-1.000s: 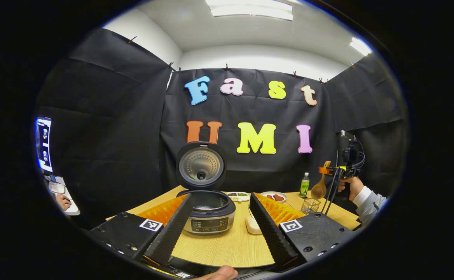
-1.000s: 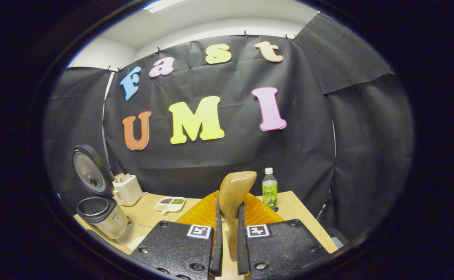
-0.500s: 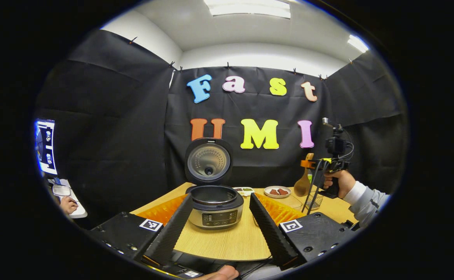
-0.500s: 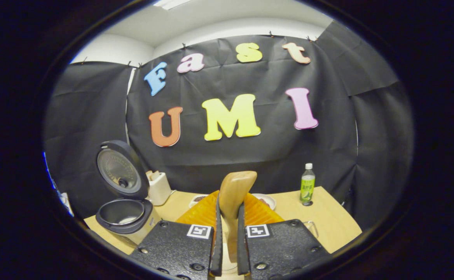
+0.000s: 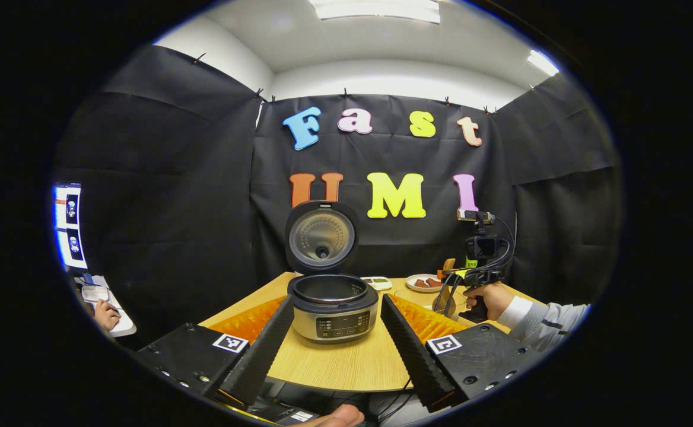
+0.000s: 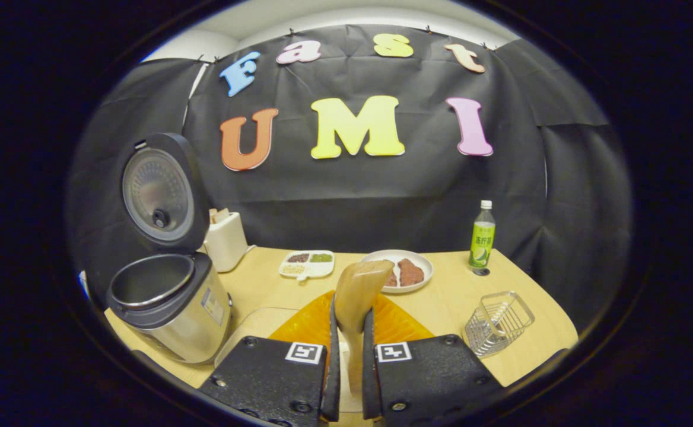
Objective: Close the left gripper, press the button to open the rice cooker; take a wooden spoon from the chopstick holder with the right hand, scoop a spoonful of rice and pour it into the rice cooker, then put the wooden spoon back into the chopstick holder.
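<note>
Between the right gripper (image 6: 346,379) jaws, wooden spoon (image 6: 355,296) clamped, left gripper (image 5: 334,338) jaws wide apart framing open rice cooker (image 5: 331,302)

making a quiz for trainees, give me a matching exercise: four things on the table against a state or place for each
Things:
1. rice cooker
2. wooden spoon
3. chopstick holder
4. green bottle

States:
a. standing by the back wall
b. lid up
c. wire basket with no spoon in it
d. clamped in the right hand-held gripper

Pairs: 1-b, 2-d, 3-c, 4-a
</note>
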Demonstrator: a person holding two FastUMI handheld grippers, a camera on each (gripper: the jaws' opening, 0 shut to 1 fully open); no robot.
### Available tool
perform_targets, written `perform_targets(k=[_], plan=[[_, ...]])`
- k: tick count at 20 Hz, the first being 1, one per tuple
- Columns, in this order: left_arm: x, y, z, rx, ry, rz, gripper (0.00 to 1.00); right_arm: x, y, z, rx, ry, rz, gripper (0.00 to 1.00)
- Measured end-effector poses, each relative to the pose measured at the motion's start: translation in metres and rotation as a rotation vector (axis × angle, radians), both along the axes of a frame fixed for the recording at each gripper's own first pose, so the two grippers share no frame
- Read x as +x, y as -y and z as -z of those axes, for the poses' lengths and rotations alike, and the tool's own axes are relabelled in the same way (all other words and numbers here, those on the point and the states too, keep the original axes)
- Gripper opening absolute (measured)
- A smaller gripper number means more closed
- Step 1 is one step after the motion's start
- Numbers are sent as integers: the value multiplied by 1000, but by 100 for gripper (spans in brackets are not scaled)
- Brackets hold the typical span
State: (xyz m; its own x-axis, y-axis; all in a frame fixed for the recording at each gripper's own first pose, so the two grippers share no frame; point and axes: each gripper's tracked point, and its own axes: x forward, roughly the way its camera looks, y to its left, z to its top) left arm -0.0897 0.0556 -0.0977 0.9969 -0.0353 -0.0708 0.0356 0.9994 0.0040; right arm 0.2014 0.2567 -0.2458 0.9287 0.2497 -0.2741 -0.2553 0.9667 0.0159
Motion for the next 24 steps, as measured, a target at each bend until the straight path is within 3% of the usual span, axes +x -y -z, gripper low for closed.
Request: perform_targets(k=[2,6,15,24], plan=[[2,0,5,-6,-7,3,94,-10,-17,6,-18,15,-34,20],[7,-1,14,-41,-23,14,94,-42,-67,26,173,-172,-184,20],[6,-16,11,-79,14,6,94,-27,-42,23,533,-381,-163,20],[10,-17,23,-71,-17,-9,94,-12,-21,29,842,-559,-53,20]])
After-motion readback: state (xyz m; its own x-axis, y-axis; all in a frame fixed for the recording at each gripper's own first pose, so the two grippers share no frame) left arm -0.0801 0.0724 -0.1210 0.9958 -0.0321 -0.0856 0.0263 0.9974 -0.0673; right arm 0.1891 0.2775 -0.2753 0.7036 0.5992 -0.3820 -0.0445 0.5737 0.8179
